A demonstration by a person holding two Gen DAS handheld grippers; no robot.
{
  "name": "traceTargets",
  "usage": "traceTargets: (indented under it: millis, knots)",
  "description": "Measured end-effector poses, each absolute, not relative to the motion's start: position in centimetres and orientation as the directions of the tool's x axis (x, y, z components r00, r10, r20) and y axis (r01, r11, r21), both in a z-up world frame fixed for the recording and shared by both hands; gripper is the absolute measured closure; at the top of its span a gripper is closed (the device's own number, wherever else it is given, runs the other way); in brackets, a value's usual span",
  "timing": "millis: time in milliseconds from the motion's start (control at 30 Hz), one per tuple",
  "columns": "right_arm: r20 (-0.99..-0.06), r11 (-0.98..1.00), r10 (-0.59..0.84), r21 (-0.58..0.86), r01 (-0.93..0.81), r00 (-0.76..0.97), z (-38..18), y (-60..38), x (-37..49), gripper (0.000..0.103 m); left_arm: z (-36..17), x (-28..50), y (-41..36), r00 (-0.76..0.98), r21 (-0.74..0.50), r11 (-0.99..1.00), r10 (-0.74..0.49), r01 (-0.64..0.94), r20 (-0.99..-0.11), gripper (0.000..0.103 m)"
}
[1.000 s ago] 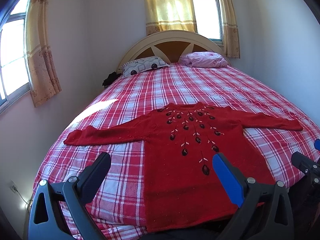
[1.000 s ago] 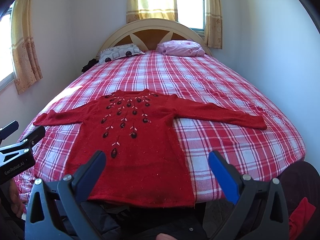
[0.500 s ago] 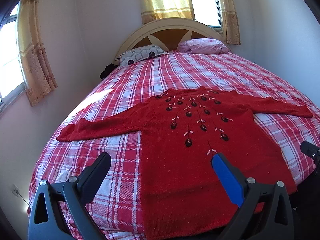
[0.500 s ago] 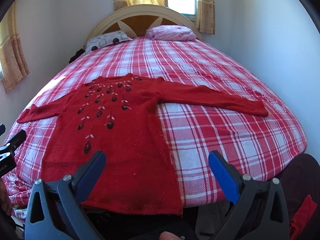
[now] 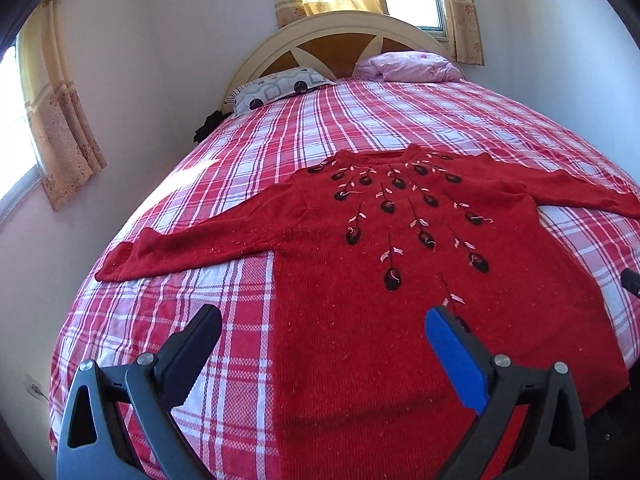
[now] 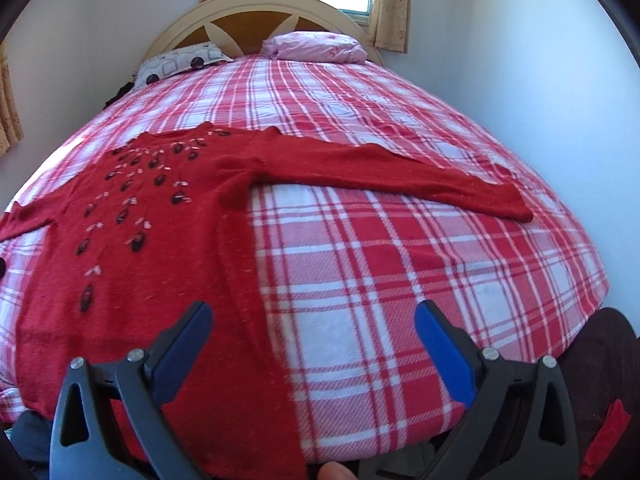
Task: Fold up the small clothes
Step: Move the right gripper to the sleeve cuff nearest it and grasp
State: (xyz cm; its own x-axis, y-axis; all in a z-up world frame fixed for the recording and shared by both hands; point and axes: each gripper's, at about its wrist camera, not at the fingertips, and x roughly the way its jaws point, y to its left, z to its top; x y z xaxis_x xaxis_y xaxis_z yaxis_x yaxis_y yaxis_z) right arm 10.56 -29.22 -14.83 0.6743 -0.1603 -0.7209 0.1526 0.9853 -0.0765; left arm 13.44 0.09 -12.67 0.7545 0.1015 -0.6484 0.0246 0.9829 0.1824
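Observation:
A red knitted sweater [image 5: 360, 264] with dark embroidered flowers lies flat, front up, on the bed, both sleeves spread out sideways. It also shows in the right wrist view [image 6: 160, 240]. My left gripper [image 5: 320, 332] is open and empty, low over the sweater's hem on its left side. My right gripper [image 6: 312, 320] is open and empty, low over the sweater's right side edge near the hem. The right sleeve [image 6: 400, 172] stretches away to the right; the left sleeve [image 5: 192, 244] stretches to the left.
The bed has a red and white checked cover [image 6: 400, 260]. Two pillows [image 5: 280, 88] [image 5: 408, 66] lie by the headboard [image 5: 340, 36]. Walls stand close on both sides. A dark item [image 5: 208, 124] lies at the bed's far left edge.
Both grippers have moved forward and lower toward the sweater's hem. The right gripper has shifted rightward so the sweater's side edge lies between its fingers. Both stay open.

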Motion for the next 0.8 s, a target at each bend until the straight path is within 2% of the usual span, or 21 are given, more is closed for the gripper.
traceTargets:
  millis: [100,200,367,567,800]
  knots:
    - [-0.712,0.98,-0.195,-0.106,0.171,0.674,-15.2,-30.1,11.5,0.006,-13.0,14.9,0.0,0.75,0.193,0.981,0.109,0.026,-0.652,0.001]
    - [-0.711,0.979,-0.2,-0.111,0.173,0.674,-15.6,-31.2,12.5,0.015,-13.2,16.3,-0.4,0.752,0.204,0.978,0.109,0.035,-0.65,0.001]
    - [-0.716,0.982,-0.12,0.015,0.187,0.688,-15.8,-35.1,13.9,0.044,-13.7,18.9,-1.1,0.754,0.235,0.971,0.123,0.044,-0.645,0.001]
    - [-0.706,0.924,-0.079,0.213,0.317,0.704,-15.8,-43.5,14.8,0.051,-14.6,21.7,-0.8,0.751,0.256,0.966,0.148,0.029,-0.644,0.001]
    - [-0.703,0.801,-0.142,0.332,0.498,0.697,-15.7,-52.4,15.0,0.049,-15.4,24.9,1.0,0.752,0.272,0.962,0.202,-0.033,-0.627,0.001]
